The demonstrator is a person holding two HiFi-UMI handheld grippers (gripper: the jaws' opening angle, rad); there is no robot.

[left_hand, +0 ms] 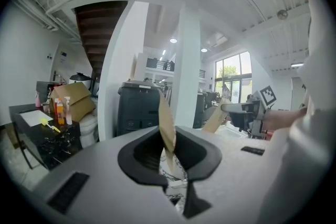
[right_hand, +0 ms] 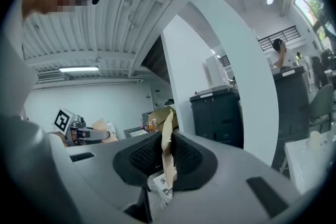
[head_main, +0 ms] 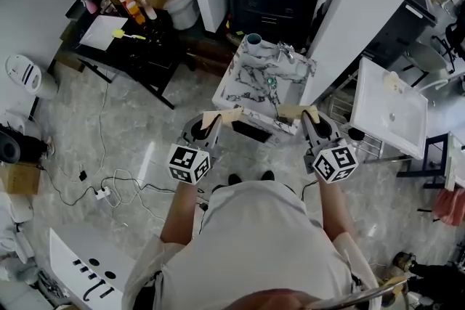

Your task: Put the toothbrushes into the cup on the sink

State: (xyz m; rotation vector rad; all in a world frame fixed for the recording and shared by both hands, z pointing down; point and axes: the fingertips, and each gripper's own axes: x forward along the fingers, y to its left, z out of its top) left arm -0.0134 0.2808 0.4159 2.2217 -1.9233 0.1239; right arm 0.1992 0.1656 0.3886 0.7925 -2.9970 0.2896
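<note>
The person's pale shirt [head_main: 254,229] fills the foreground, and beyond it the left gripper [head_main: 221,117] and right gripper [head_main: 296,112] hover before the marbled sink [head_main: 243,83], tan fingers [left_hand: 167,126] drawn narrow on nothing, the cup [head_main: 253,41] at its far left corner.

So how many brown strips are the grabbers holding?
2. One brown strip is pinched in the left gripper, and another brown strip in the right gripper, both by the sink's near edge. More may be hidden.
</note>
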